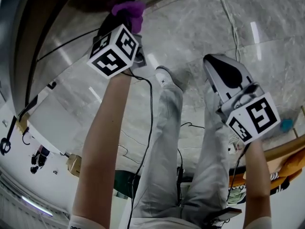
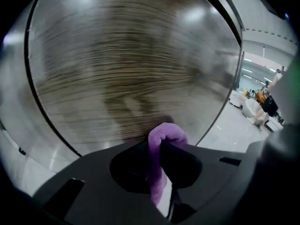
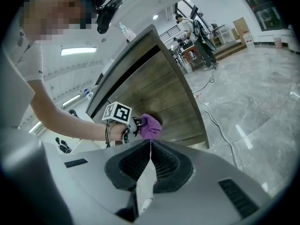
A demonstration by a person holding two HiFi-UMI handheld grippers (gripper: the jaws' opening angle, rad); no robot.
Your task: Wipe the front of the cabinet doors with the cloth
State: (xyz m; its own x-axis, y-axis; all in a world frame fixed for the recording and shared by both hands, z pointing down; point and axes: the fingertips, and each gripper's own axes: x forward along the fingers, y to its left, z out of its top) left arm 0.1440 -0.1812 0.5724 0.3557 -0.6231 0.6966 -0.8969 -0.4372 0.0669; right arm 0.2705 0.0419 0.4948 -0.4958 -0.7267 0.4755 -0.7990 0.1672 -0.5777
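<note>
A purple cloth (image 2: pixel 161 139) is clamped in my left gripper (image 2: pixel 161 150), bunched over the jaw tips. It presses against the brown wood-grain cabinet door (image 2: pixel 131 64). In the head view the cloth (image 1: pixel 128 9) sits at the top against the cabinet door (image 1: pixel 71 37), just beyond the left gripper (image 1: pixel 125 22) and its marker cube. My right gripper (image 1: pixel 215 62) hangs over the floor, away from the cabinet. Its jaws are shut with nothing between them (image 3: pixel 150 146). The right gripper view shows the cloth (image 3: pixel 150 125) low on the cabinet door (image 3: pixel 159 90).
The person's legs and a shoe (image 1: pixel 167 76) stand on a grey marble floor (image 1: pixel 200 23). A white cable (image 1: pixel 232 25) and a black cable (image 1: pixel 148 113) trail across the floor. A wooden piece of furniture (image 1: pixel 286 151) is at the lower right.
</note>
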